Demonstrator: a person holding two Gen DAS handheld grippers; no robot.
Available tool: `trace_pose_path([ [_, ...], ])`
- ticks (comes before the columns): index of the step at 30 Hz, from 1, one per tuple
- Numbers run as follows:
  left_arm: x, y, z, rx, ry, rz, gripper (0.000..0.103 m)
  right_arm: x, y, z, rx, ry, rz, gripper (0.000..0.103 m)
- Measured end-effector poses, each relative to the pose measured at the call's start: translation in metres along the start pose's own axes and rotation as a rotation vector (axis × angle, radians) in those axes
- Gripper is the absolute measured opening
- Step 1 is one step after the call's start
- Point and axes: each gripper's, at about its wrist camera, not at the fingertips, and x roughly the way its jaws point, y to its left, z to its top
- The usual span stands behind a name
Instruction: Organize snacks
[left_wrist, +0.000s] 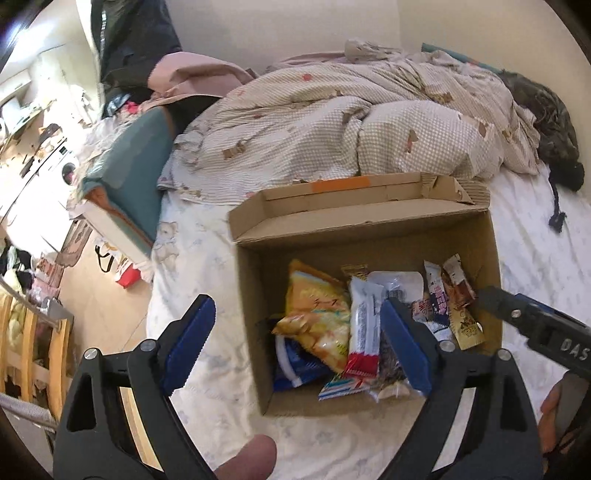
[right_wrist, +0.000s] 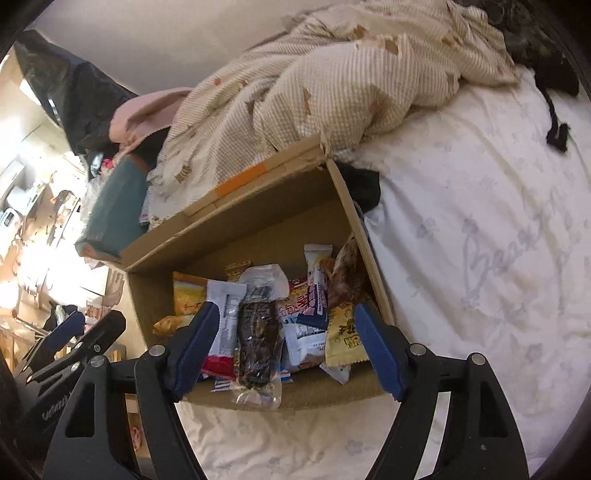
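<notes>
An open cardboard box (left_wrist: 251, 295) sits on the bed and holds several snack packets. Among them are a yellow chip bag (left_wrist: 317, 314), a white and red bar (left_wrist: 364, 332), a blue packet (left_wrist: 295, 365), a dark snack in clear wrap (right_wrist: 256, 343) and a yellow packet (right_wrist: 343, 332). My left gripper (left_wrist: 295, 321) hangs open above the box's left wall, one finger over the sheet, the other over the snacks, nothing gripped. My right gripper (right_wrist: 287, 314) stands open over the box's near right part, holding nothing. Each gripper shows at the edge of the other's view.
The box (right_wrist: 369, 266) rests on a white printed sheet (right_wrist: 480, 258). A crumpled checked duvet (left_wrist: 332, 122) lies just behind it. A teal book (left_wrist: 129, 184) sits at the bed's left edge, with floor and a wooden chair (left_wrist: 33, 350) beyond. A dark cloth (left_wrist: 554, 122) lies far right.
</notes>
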Motion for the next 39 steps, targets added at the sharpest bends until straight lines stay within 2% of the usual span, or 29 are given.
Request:
trace_pose_path([
  [2,-0.014,0.013,-0.004,-0.029,-0.021,-0.013,0.089,-0.015,0.003,-0.004,-0.016,-0.035,0.009,0.080],
  [4,-0.027,0.025,-0.008,-0.045,-0.051,-0.013,0.089,-0.034,0.008,-0.010,-0.030,-0.085,-0.002,0.087],
  [5,-0.033,0.029,-0.011,-0.048,-0.063,-0.006,0.090,-0.041,0.012,-0.014,-0.039,-0.108,-0.016,0.097],
  [6,-0.038,0.035,-0.013,-0.051,-0.071,-0.005,0.099,-0.050,0.016,-0.019,-0.054,-0.141,-0.032,0.103],
  [7,-0.043,0.040,-0.017,-0.055,-0.079,-0.016,0.103,-0.056,0.019,-0.022,-0.065,-0.161,-0.041,0.103],
  [11,-0.057,0.058,-0.033,-0.078,-0.084,-0.055,0.103,-0.074,0.033,-0.045,-0.150,-0.204,-0.078,0.103],
  [15,-0.072,0.074,-0.055,-0.093,-0.094,-0.061,0.103,-0.083,0.035,-0.065,-0.163,-0.214,-0.084,0.103],
  [19,-0.083,0.076,-0.080,-0.071,-0.125,-0.067,0.103,-0.090,0.038,-0.084,-0.185,-0.243,-0.142,0.103],
  [26,-0.096,0.079,-0.122,-0.064,-0.178,-0.126,0.103,-0.101,0.043,-0.116,-0.204,-0.276,-0.157,0.103],
  [30,-0.092,0.088,-0.137,-0.102,-0.158,-0.120,0.103,-0.105,0.043,-0.134,-0.225,-0.274,-0.195,0.103],
  [33,-0.084,0.100,-0.149,-0.178,-0.150,-0.164,0.103,-0.105,0.043,-0.143,-0.224,-0.265,-0.199,0.103],
  [35,-0.083,0.103,-0.154,-0.199,-0.204,-0.157,0.103,-0.102,0.043,-0.146,-0.226,-0.260,-0.201,0.103],
  [37,-0.081,0.104,-0.157,-0.190,-0.254,-0.114,0.103,-0.096,0.045,-0.146,-0.232,-0.242,-0.213,0.103],
  [39,-0.073,0.103,-0.156,-0.179,-0.220,-0.094,0.103,-0.090,0.045,-0.145,-0.238,-0.239,-0.221,0.103],
])
